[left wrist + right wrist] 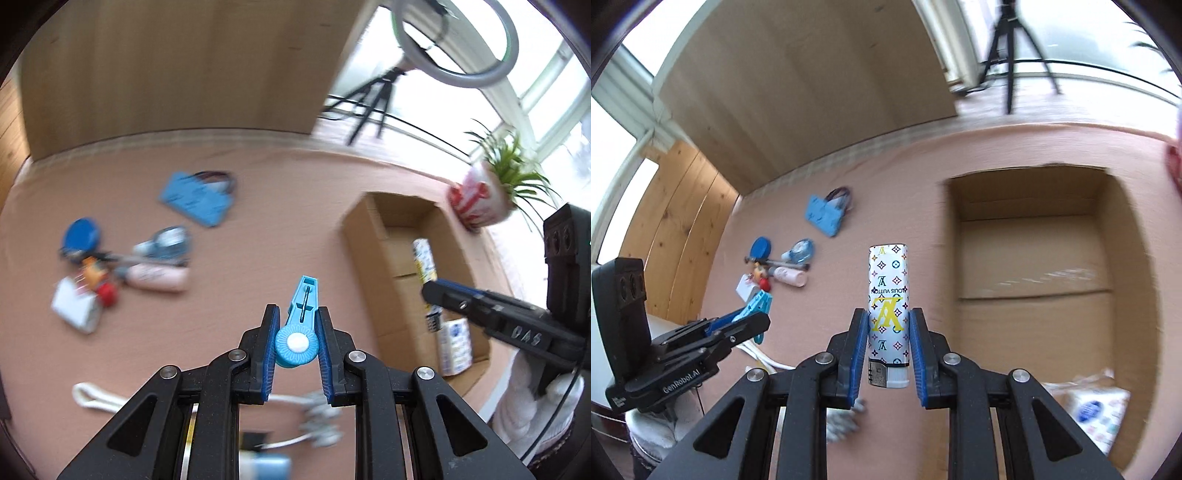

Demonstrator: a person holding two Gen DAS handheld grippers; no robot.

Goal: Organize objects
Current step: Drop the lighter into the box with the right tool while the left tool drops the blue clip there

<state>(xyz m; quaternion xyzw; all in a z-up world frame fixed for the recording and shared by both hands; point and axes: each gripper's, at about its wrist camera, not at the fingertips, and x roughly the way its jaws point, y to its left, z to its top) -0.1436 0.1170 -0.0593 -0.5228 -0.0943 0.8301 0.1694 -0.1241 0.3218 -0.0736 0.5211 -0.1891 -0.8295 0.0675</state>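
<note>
A packet [1095, 415] is lying in the cardboard box [1034, 302] near the worktop's [894, 177] right edge; left tool [297, 317] is clamping a blue clip [300, 325], right tool [888, 321] a lighter [888, 306].

surface: pink table [905, 177] | on it: cardboard box [1034, 236], blue pouch [823, 216], white cord [92, 398]

On the table [886, 184], the cardboard box [1034, 258] sits at the right, with a packet [1097, 410] in its near corner. A cluster of small items [775, 266] lies at the left, a flat pouch [825, 216] just beyond it. A cord [96, 400] lies nearest. A potted plant [480, 199] stands beyond the box, a tripod [1012, 55] farther off.
</note>
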